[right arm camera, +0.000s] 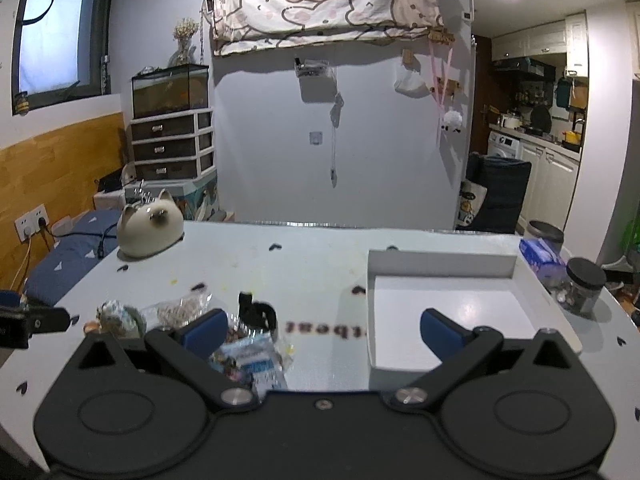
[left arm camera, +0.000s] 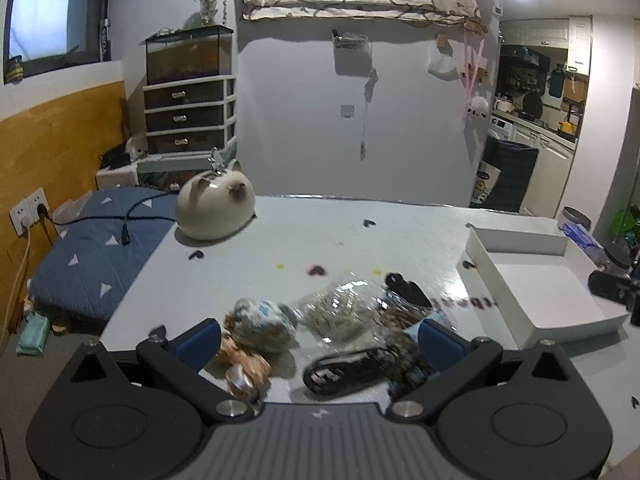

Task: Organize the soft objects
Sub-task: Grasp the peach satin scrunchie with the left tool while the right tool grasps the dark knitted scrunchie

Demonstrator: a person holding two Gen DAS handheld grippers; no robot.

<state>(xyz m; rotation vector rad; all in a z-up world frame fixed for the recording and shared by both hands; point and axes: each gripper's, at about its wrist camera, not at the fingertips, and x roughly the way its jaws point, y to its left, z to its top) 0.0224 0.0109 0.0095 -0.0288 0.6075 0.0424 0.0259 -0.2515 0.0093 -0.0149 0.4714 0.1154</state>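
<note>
A heap of soft items lies on the pale table (left arm camera: 320,232): a blue-and-tan scrunchie (left arm camera: 260,322), a peach ribbon scrunchie (left arm camera: 244,364), a clear bag of tan bands (left arm camera: 340,308), a black hair band (left arm camera: 348,370) and a black bow (left arm camera: 408,292). My left gripper (left arm camera: 318,338) is open and empty, its fingers either side of the heap. My right gripper (right arm camera: 324,330) is open and empty, between the heap (right arm camera: 248,344) and the white tray (right arm camera: 444,312). The tray also shows in the left wrist view (left arm camera: 540,292).
A cream cat-shaped ornament (left arm camera: 216,210) stands at the table's far left. A black-lidded jar (right arm camera: 584,286) and a blue packet (right arm camera: 540,258) sit right of the tray. A blue mattress (left arm camera: 92,256) with a cable lies left of the table.
</note>
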